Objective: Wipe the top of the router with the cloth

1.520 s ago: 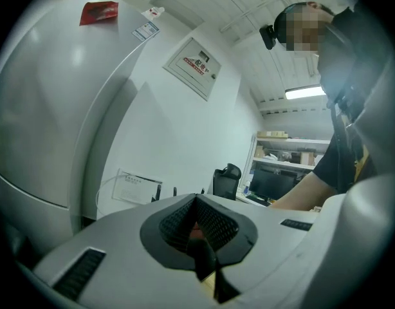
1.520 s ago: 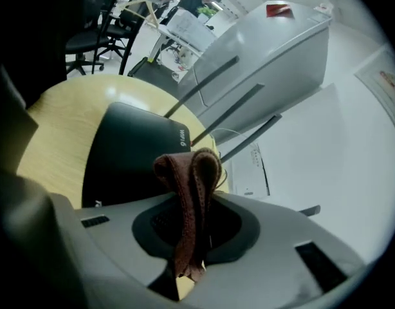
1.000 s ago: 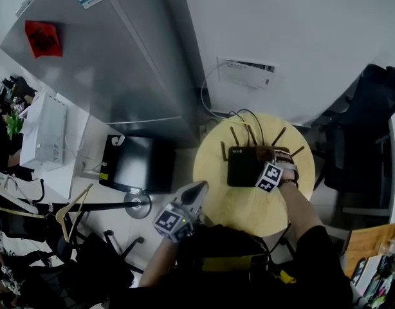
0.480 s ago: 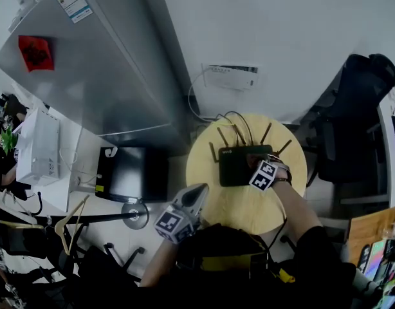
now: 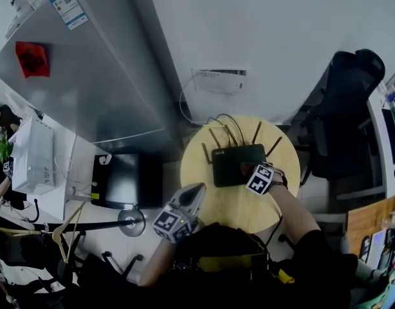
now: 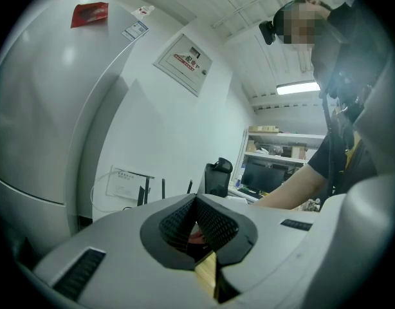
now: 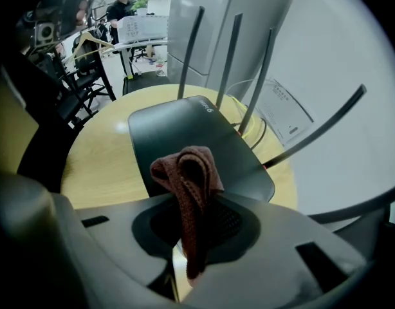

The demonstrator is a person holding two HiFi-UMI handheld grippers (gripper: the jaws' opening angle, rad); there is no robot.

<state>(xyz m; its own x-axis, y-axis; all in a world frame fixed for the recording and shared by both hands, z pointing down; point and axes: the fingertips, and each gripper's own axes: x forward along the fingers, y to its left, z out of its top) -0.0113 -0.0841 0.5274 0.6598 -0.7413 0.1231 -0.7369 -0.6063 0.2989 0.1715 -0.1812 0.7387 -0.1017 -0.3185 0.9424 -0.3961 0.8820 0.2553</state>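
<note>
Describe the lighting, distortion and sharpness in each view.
Head view: even light, fisheye bending, the flat black router sharp on the round pale wooden table. Right gripper view: black vignette, curved antennas, the reddish-brown knitted cloth slightly soft. Left gripper view: the ceiling strip light blown out.

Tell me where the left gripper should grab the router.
Best pinch the router by its thin left edge, coming level from the left: it lies flat, antennas line its far edge, and the right gripper holds the cloth over its right.
</note>
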